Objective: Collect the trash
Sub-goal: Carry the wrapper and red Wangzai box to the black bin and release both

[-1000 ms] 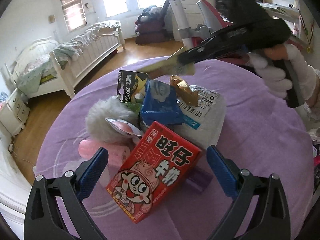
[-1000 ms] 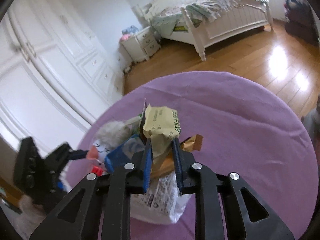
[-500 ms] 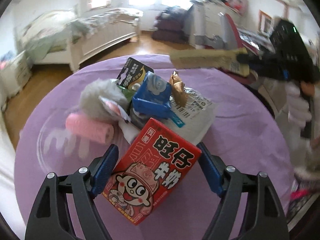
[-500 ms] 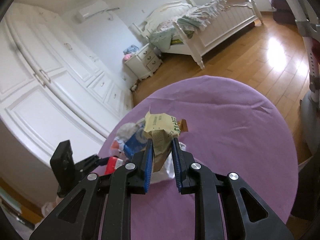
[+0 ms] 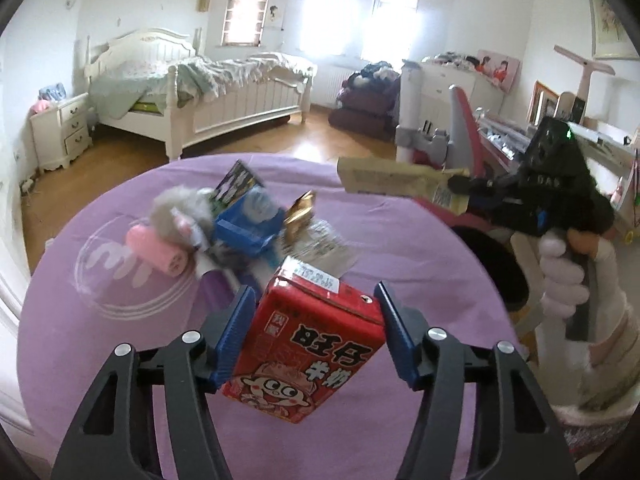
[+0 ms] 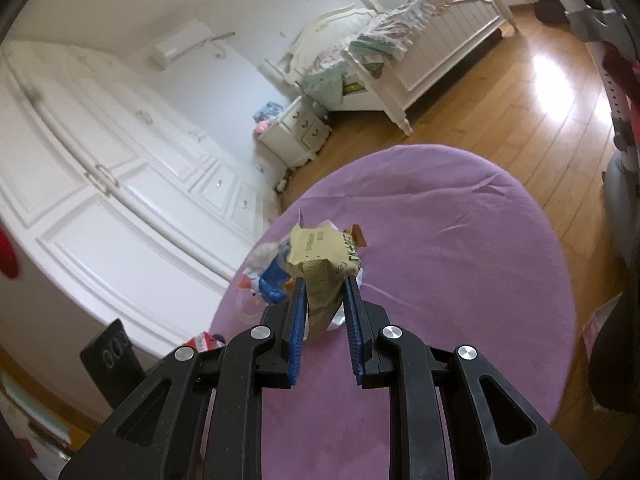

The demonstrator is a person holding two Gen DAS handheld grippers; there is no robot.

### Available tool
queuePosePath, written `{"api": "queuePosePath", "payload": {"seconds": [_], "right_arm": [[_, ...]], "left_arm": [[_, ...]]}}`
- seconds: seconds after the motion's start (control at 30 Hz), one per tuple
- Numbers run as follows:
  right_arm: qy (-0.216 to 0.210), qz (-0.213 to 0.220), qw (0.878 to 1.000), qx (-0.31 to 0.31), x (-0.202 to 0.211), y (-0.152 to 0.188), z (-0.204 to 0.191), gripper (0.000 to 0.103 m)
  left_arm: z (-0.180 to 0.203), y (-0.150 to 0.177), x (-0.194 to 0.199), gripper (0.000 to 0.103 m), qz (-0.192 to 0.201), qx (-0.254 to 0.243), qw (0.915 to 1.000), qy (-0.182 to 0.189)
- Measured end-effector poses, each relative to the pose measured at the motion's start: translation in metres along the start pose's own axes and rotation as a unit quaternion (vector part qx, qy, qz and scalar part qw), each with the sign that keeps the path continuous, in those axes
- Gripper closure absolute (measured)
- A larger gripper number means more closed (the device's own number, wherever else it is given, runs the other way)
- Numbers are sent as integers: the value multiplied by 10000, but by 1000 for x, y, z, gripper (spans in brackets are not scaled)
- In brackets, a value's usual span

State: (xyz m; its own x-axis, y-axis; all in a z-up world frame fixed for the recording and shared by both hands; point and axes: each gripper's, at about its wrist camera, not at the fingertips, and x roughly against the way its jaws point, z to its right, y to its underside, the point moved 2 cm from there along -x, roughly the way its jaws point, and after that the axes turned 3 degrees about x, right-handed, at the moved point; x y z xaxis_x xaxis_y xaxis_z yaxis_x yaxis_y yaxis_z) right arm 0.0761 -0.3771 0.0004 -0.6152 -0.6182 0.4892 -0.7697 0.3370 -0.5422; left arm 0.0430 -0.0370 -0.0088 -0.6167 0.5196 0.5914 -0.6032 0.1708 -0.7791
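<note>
My left gripper (image 5: 314,300) is shut on a red milk carton (image 5: 308,350) and holds it above the purple table (image 5: 100,340). My right gripper (image 6: 325,280) is shut on a yellowish paper wrapper (image 6: 320,254), lifted above the table; it also shows in the left wrist view (image 5: 396,182) at the right. A pile of trash stays on the table: a blue packet (image 5: 250,226), a gold wrapper (image 5: 298,214), a pink roll (image 5: 158,250), a grey fluffy ball (image 5: 180,210), a white labelled bag (image 5: 320,244) and a black battery card (image 5: 236,182).
The round table (image 6: 460,280) stands in a bedroom. A bed (image 5: 200,88) and nightstand (image 5: 60,132) are behind it, a desk and red chair (image 5: 460,136) at the right, white wardrobes (image 6: 100,184) at the left of the right wrist view.
My left gripper has closed on the red carton and lifted it off the table. My right gripper has carried the yellowish wrapper up and away from the pile.
</note>
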Motion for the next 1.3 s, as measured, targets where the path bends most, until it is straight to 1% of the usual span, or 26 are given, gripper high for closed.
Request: {"api": "queuePosePath", "payload": {"seconds": [0.1, 0.37, 0.6, 0.8, 0.87, 0.93, 1.03, 1.13, 1.23, 1.3], "right_arm": [[-2, 137, 9998, -114, 19, -1, 12, 83], [130, 584, 9969, -508, 80, 0, 59, 83], [397, 1051, 9899, -861, 137, 1, 107, 83], [734, 1393, 9798, -1229, 184, 8, 157, 83], [863, 1481, 9756, -1374, 198, 12, 175, 83], [1025, 1580, 9697, -1555, 213, 17, 197, 83], [1205, 1684, 9612, -1823, 229, 26, 224, 83], [1364, 1710, 9549, -2006, 236, 35, 241, 83], [1502, 1676, 9495, -2187, 238, 45, 259, 83], [1548, 1656, 9479, -2240, 234, 50, 261, 83]], "left_arm": [[24, -4, -1, 43, 81, -38, 9998, 150], [91, -21, -32, 43, 105, -255, 9980, 575], [157, -43, -69, 43, 126, -458, 9919, 1180], [217, -53, -110, 44, -15, -613, 9808, 1853], [239, -56, -130, 44, -170, -548, 9753, 2135], [257, -56, -149, 44, -342, -436, 9707, 2339], [284, -53, -176, 44, -532, -413, 9647, 2547], [306, -49, -200, 44, -702, -382, 9599, 2687], [318, -44, -217, 44, -862, -283, 9560, 2788], [322, -41, -227, 44, -988, -202, 9536, 2836]]}}
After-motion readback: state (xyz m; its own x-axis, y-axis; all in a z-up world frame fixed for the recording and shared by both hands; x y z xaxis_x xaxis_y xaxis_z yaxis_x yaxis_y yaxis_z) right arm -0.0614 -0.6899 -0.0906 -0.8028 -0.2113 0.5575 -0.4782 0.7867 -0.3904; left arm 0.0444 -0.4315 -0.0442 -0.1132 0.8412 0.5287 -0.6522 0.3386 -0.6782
